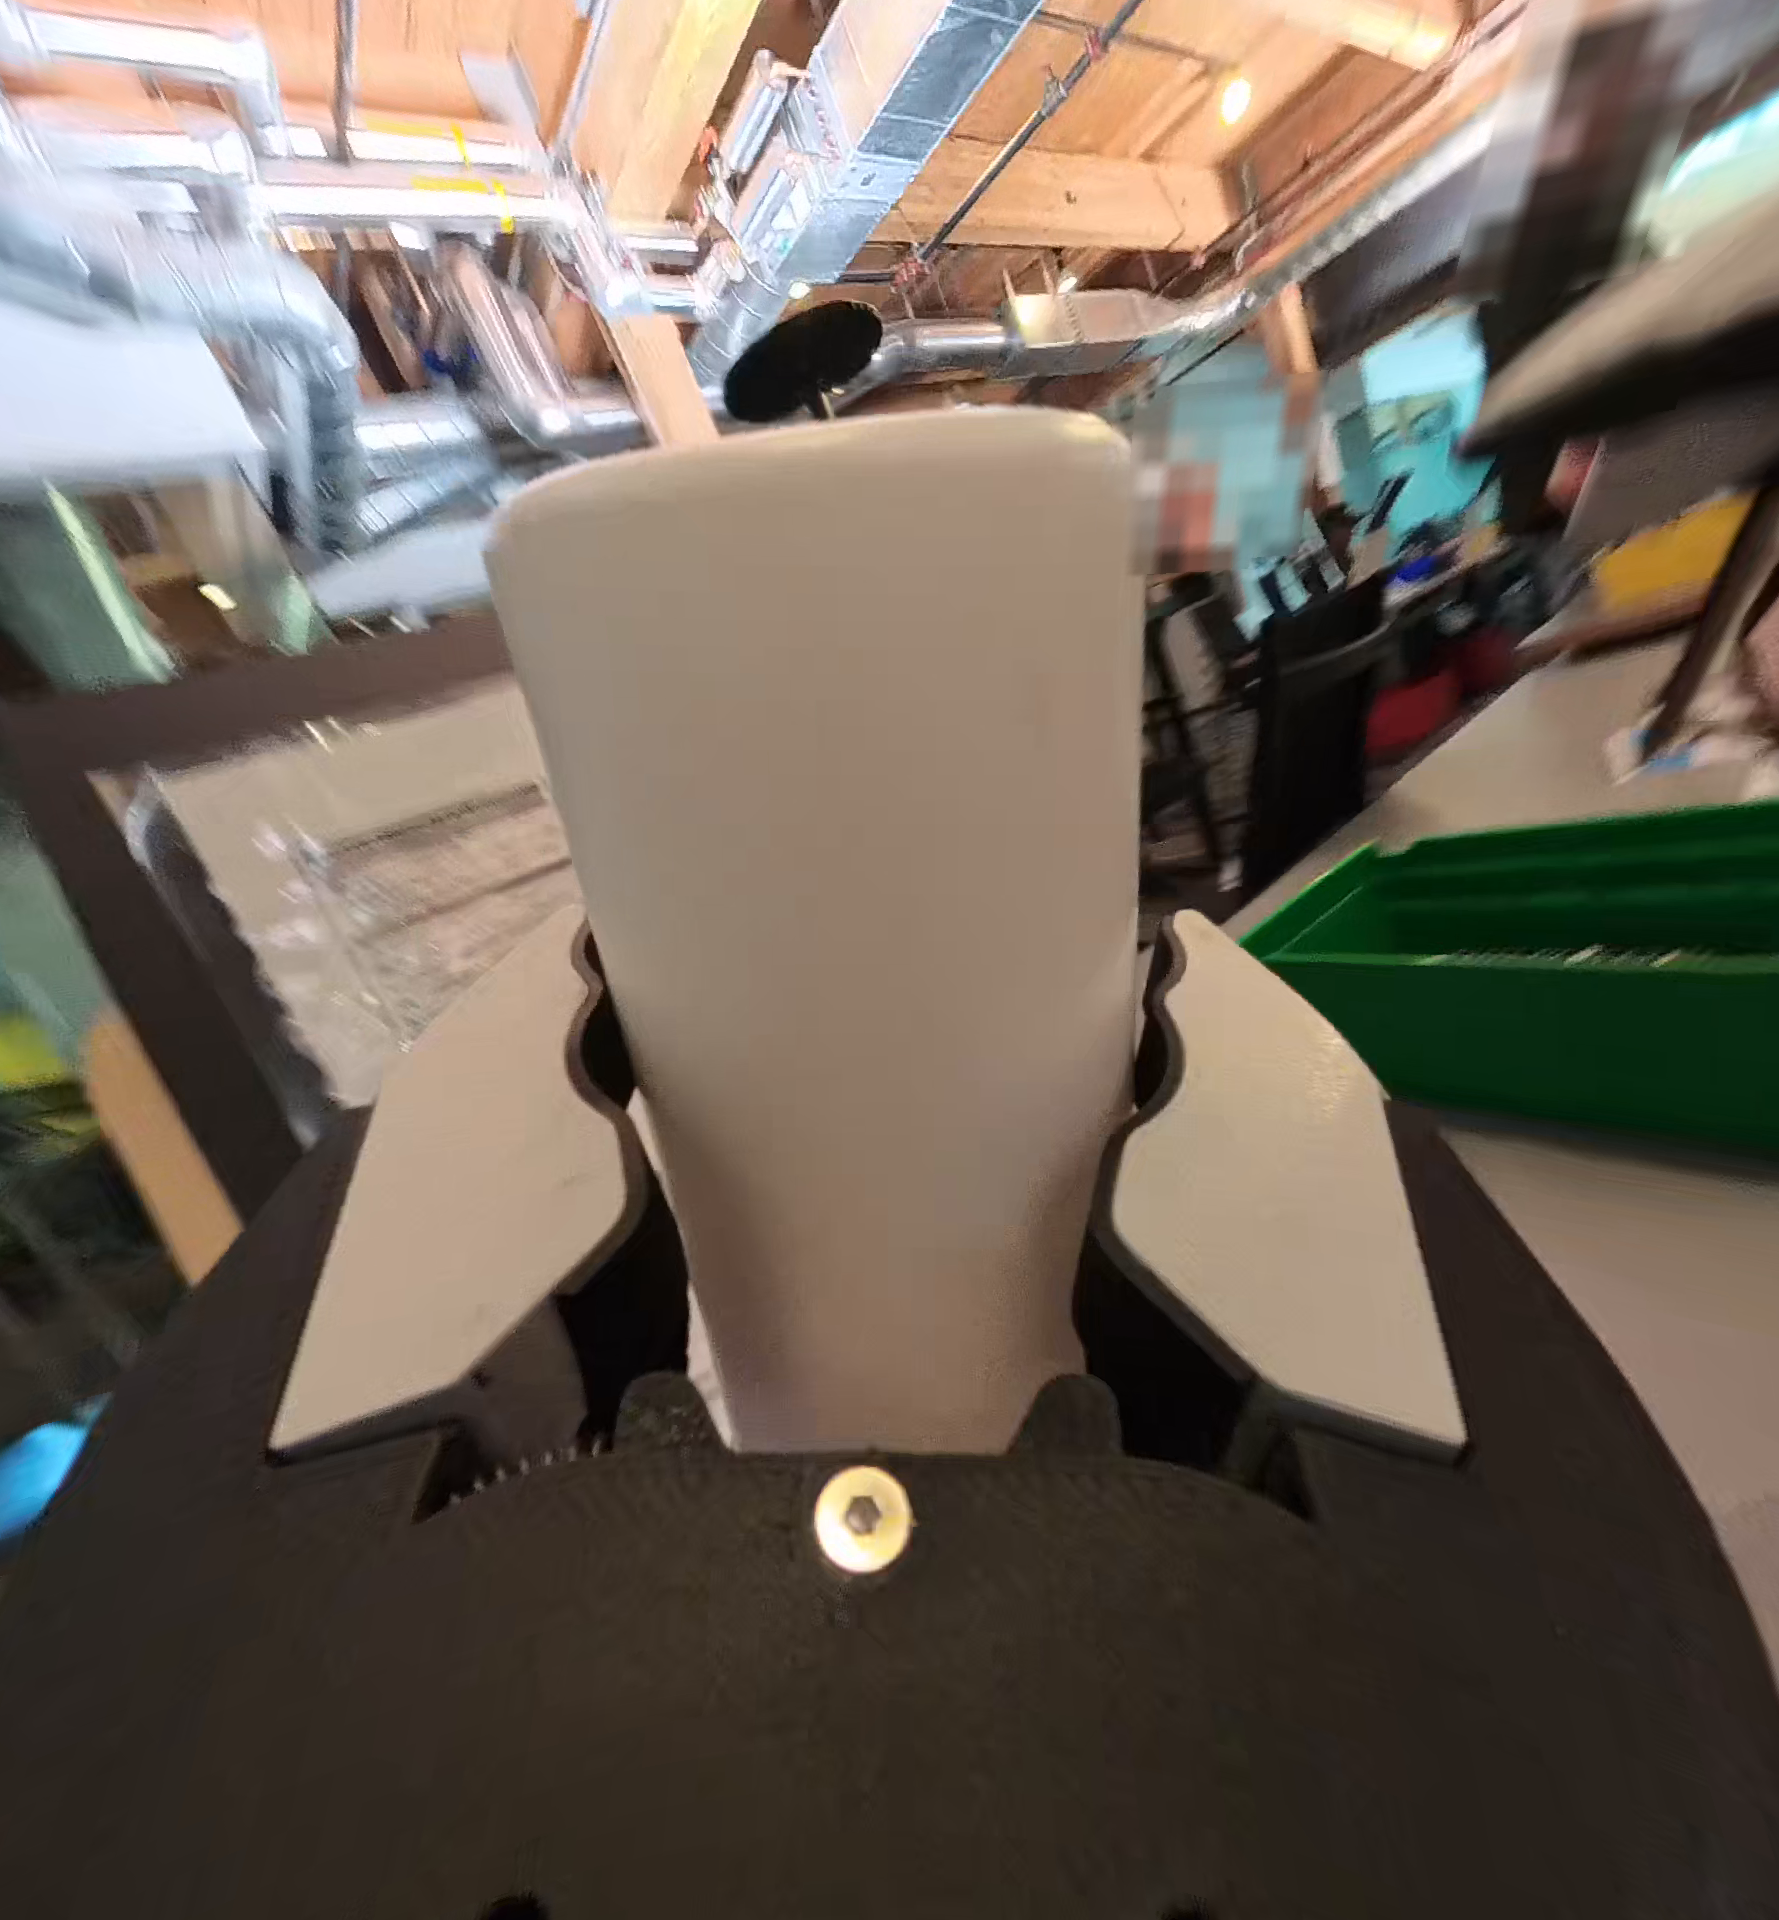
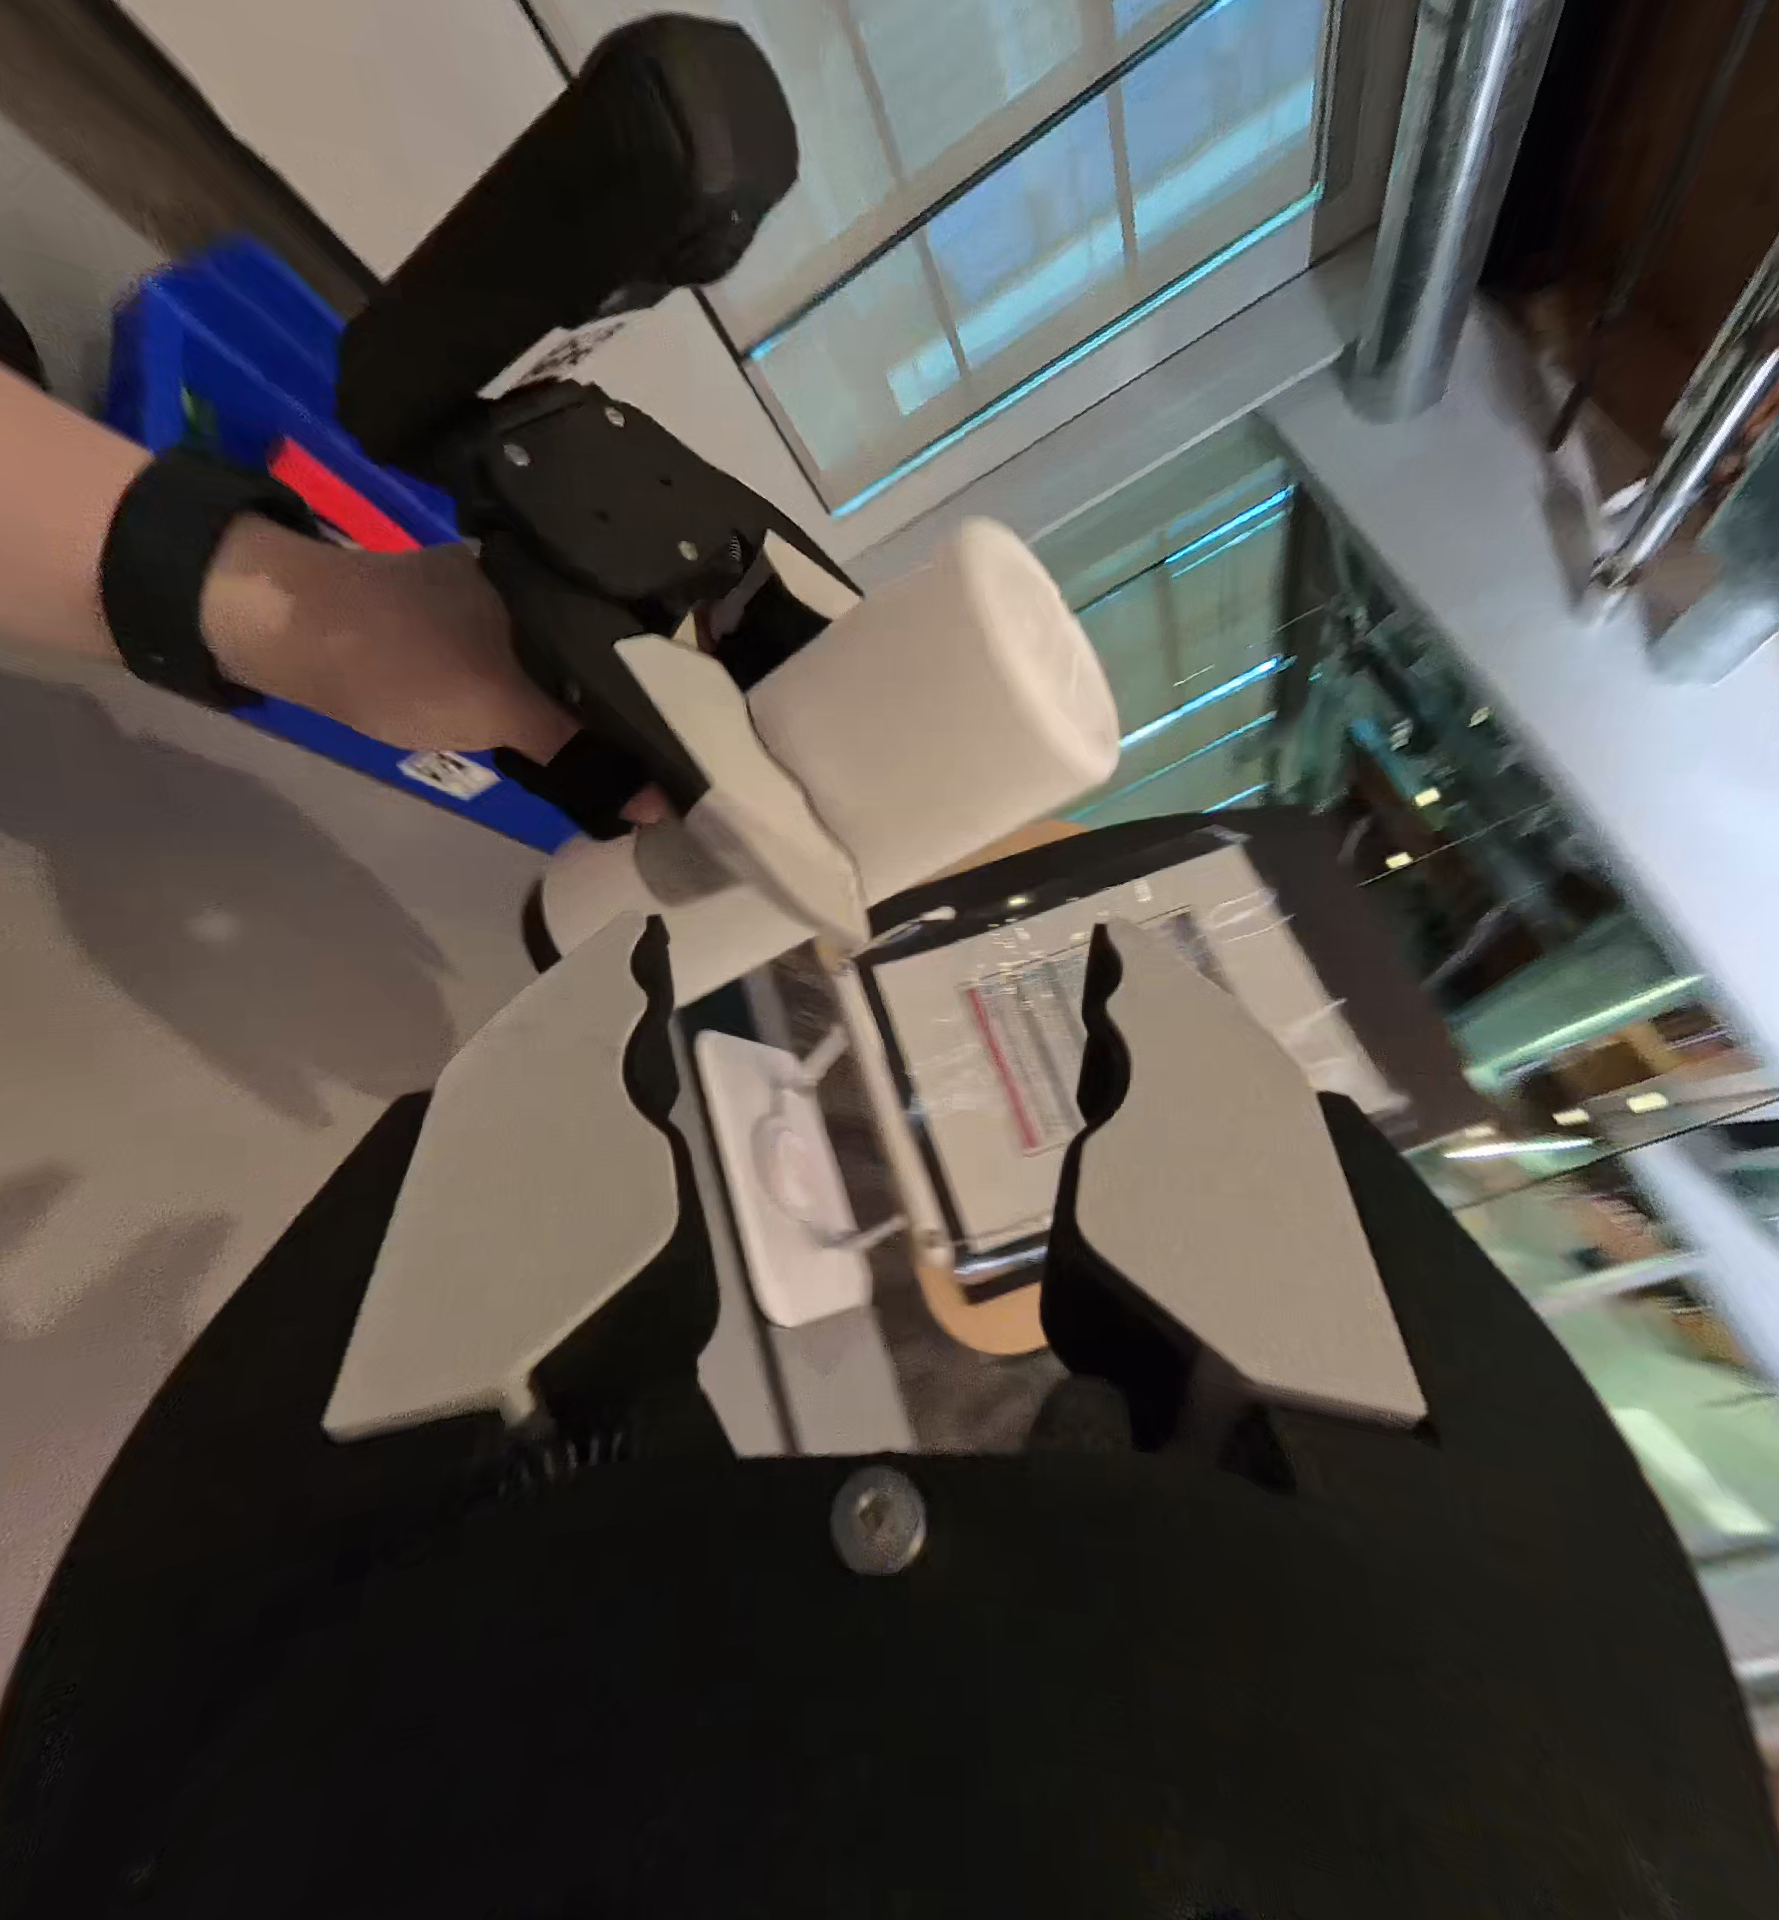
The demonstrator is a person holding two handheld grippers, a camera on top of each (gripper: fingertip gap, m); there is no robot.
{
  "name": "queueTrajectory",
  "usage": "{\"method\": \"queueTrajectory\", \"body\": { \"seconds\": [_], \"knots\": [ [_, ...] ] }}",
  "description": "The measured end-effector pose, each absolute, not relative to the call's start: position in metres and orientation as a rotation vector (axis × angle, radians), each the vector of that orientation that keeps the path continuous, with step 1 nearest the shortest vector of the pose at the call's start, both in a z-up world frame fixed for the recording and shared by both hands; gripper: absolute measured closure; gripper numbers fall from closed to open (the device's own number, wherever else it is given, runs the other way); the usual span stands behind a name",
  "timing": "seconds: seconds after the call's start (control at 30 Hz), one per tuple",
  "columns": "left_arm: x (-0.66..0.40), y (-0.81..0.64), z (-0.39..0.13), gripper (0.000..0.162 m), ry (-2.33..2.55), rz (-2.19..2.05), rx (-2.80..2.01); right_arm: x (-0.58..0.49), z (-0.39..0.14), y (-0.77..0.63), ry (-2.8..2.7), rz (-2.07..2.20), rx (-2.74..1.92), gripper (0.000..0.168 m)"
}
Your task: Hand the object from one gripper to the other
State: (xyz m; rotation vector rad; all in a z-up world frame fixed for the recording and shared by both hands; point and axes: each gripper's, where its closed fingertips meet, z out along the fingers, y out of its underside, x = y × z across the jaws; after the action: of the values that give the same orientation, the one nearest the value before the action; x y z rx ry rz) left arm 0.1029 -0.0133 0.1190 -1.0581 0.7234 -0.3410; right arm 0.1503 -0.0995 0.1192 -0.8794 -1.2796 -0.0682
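One white block [image 1: 843,831], smooth and round-cornered, stands clamped between the jaws of the left gripper [image 1: 869,997], its lower part sunk deep between the two grey fingers [image 1: 480,1174] and its top jutting well past their tips. In the right wrist view the same block [image 2: 926,707] juts out of the left gripper [image 2: 791,748], which a hand [image 2: 376,634] in a black wrist strap holds just above and ahead of the right gripper [image 2: 874,966]. That second gripper's jaws stand wide apart with nothing between them, and the block sits beyond their tips, touching neither finger. Two grippers and one block are in view. Beyond them lie two bins: one green bin [image 1: 1591,966] on the pale desk [image 1: 1643,1299] to the right of the left gripper, with small things inside too blurred to tell, and one blue bin [image 2: 230,343] behind the hand in the right wrist view. In the left wrist view the right gripper [image 1: 1643,353] shows only as a dark blurred shape at the upper right. Motion blur softens much of the background in both views.
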Motion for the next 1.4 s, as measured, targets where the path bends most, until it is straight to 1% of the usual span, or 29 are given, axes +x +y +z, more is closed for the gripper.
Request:
{"method": "queueTrajectory", "body": {
  "seconds": [0.07, 0.13, 0.2, 0.27, 0.33, 0.4, 0.47, 0.53, 0.57, 0.63, 0.7, 0.8, 0.87, 0.93, 1.0, 1.13, 1.2, 1.3, 1.4],
  "knots": [
    [0.099, -0.011, 0.123, 0.066, 0.679, -0.55, -1.16, 0.15, 0.111, -0.089, -1.259, 0.143, -0.998, 0.088],
    [0.104, -0.015, 0.122, 0.066, 0.687, -0.829, -1.26, 0.148, 0.096, -0.074, -1.233, 0.373, -1.158, 0.088],
    [0.109, -0.023, 0.125, 0.066, 0.675, -1.111, -1.298, 0.139, 0.082, -0.066, -1.163, 0.717, -1.307, 0.088],
    [0.114, -0.025, 0.121, 0.066, 0.674, -1.243, -1.33, 0.128, 0.07, -0.059, -1.071, 1.06, -1.42, 0.087],
    [0.12, -0.024, 0.111, 0.066, 0.712, -1.235, -1.376, 0.117, 0.055, -0.053, -1.024, 1.274, -1.481, 0.084],
    [0.127, -0.021, 0.103, 0.066, 0.729, -1.22, -1.407, 0.107, 0.039, -0.047, -0.998, 1.354, -1.504, 0.074],
    [0.134, -0.023, 0.096, 0.066, 0.745, -1.266, -1.44, 0.097, 0.034, -0.05, -0.983, 1.436, -1.473, 0.072],
    [0.142, -0.026, 0.089, 0.066, 0.764, -1.327, -1.462, 0.089, 0.032, -0.056, -0.982, 1.512, -1.435, 0.075],
    [0.145, -0.025, 0.083, 0.066, 0.777, -1.328, -1.485, 0.088, 0.029, -0.06, -1.008, 1.537, -1.425, 0.086],
    [0.143, -0.024, 0.079, 0.065, 0.793, -1.325, -1.49, 0.087, 0.025, -0.057, -1.017, 1.532, -1.438, 0.087],
    [0.141, -0.025, 0.079, 0.066, 0.806, -1.316, -1.501, 0.089, 0.025, -0.054, -1.029, 1.484, -1.412, 0.088],
    [0.138, -0.032, 0.081, 0.061, 0.862, -1.299, -1.504, 0.093, 0.031, -0.051, -1.009, 1.441, -1.377, 0.088],
    [0.132, -0.028, 0.08, 0.057, 0.874, -1.214, -1.523, 0.097, 0.038, -0.049, -0.977, 1.46, -1.365, 0.088],
    [0.12, -0.022, 0.088, 0.057, 0.864, -1.093, -1.487, 0.104, 0.038, -0.039, -0.951, 1.386, -1.389, 0.088],
    [0.103, -0.016, 0.1, 0.059, 0.846, -0.929, -1.434, 0.116, 0.037, -0.021, -0.927, 1.206, -1.424, 0.088],
    [0.074, -0.009, 0.115, 0.056, 0.838, -0.469, -1.362, 0.151, 0.04, 0.012, -0.928, 0.621, -1.435, 0.088],
    [0.076, -0.017, 0.122, 0.051, 0.825, -0.462, -1.36, 0.166, 0.05, 0.019, -0.923, 0.376, -1.39, 0.088],
    [0.092, -0.029, 0.128, 0.044, 0.777, -0.578, -1.383, 0.182, 0.067, 0.021, -0.923, 0.036, -1.289, 0.087],
    [0.104, -0.039, 0.135, 0.041, 0.742, -0.611, -1.361, 0.184, 0.081, 0.014, -0.953, -0.206, -1.164, 0.088]
  ]
}}
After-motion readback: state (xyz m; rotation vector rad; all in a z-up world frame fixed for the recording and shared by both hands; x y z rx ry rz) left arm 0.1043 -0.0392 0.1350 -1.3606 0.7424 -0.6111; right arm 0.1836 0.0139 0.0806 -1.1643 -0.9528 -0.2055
